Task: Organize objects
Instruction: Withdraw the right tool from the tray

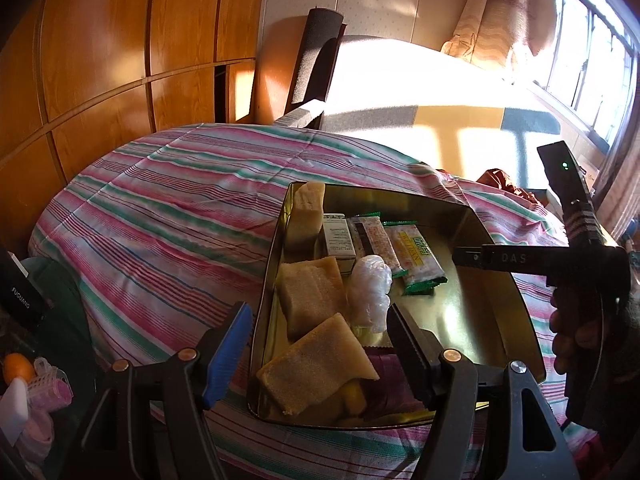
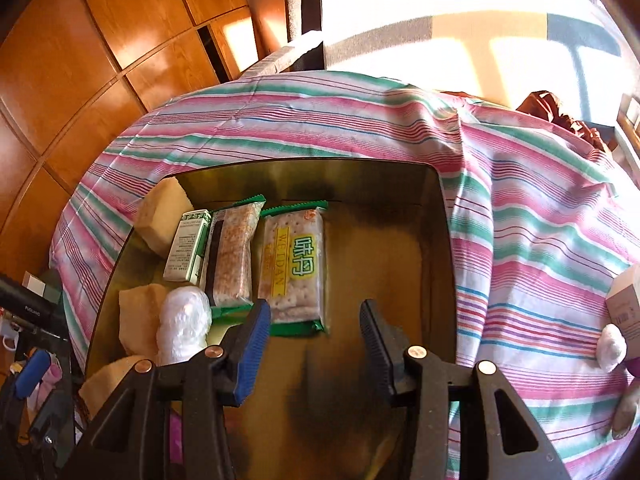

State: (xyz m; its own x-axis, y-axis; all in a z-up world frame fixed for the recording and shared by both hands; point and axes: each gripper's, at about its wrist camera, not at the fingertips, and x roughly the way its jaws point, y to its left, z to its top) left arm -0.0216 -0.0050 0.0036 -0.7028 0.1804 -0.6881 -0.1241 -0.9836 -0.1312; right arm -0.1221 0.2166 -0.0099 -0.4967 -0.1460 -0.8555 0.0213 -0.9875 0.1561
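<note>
A gold metal tin [image 1: 496, 312] [image 2: 440, 248] sits on a striped bedspread. It holds tan sponge-like blocks [image 1: 312, 300], a small green-and-white box [image 1: 339, 238] [image 2: 188, 246], two cracker packets [image 1: 418, 254] [image 2: 292, 264] and a crumpled white plastic wad [image 1: 368, 292] [image 2: 184, 324]. My left gripper [image 1: 316, 344] is open and empty, low over the tin's near left corner. My right gripper [image 2: 316, 344] is open and empty above the tin's bare right half, beside the cracker packet; its body shows in the left wrist view [image 1: 568, 256].
The striped bedspread [image 1: 168, 216] [image 2: 540, 240] surrounds the tin. A small box [image 2: 624, 304] and a white wad [image 2: 612, 346] lie at the right edge. A cluttered side table with pink rollers [image 1: 48, 380] stands at left. A wooden wardrobe [image 1: 100, 60] stands behind.
</note>
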